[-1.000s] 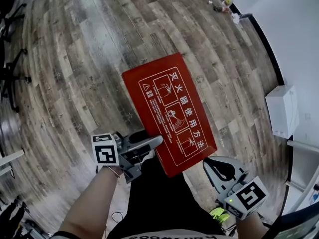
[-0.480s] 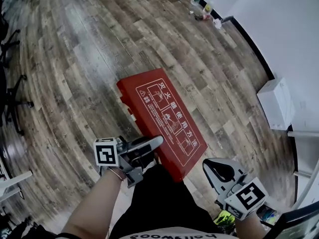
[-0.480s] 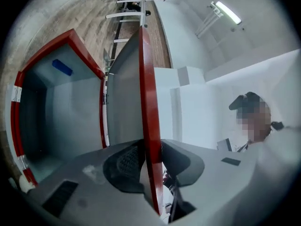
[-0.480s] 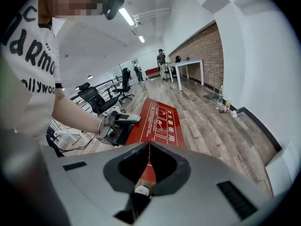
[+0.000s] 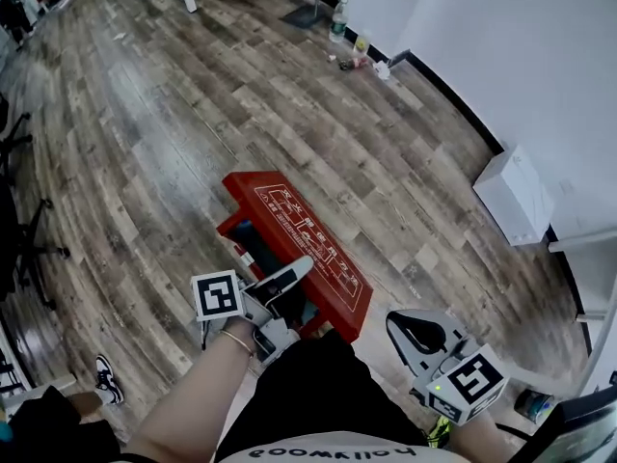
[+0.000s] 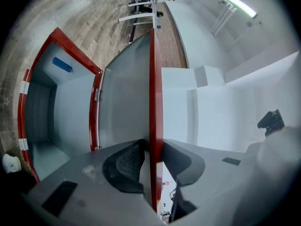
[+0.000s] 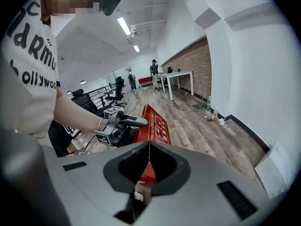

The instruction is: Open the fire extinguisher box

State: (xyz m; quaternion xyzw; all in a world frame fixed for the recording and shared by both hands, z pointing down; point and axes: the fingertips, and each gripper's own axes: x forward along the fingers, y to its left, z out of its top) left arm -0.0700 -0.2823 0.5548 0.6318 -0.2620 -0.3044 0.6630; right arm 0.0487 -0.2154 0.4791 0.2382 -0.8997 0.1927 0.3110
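The red fire extinguisher box (image 5: 229,193) lies on the wooden floor with its lid (image 5: 308,249) raised on edge, white instruction print on its outer face. My left gripper (image 5: 294,273) grips the lid's near edge. In the left gripper view the red lid edge (image 6: 153,102) runs between the pads, which press on it while the jaws ease slightly apart. The box's pale interior (image 6: 51,107) shows at left, with a small blue piece (image 6: 62,64). My right gripper (image 5: 424,340) hangs to the right, apart from the box, shut and empty. The right gripper view shows the lid (image 7: 153,124) ahead.
A white carton (image 5: 516,196) stands by the white wall at right. Bottles (image 5: 339,17) sit at the far wall's foot. Office chairs (image 5: 24,249) are at the left edge, a shoe (image 5: 108,379) nearby. A table (image 7: 181,74) and people stand far off.
The lid has swung up from lying flat to standing tilted on edge, and the box's inside now shows. My left gripper rose with the lid; the right one stayed beside it.
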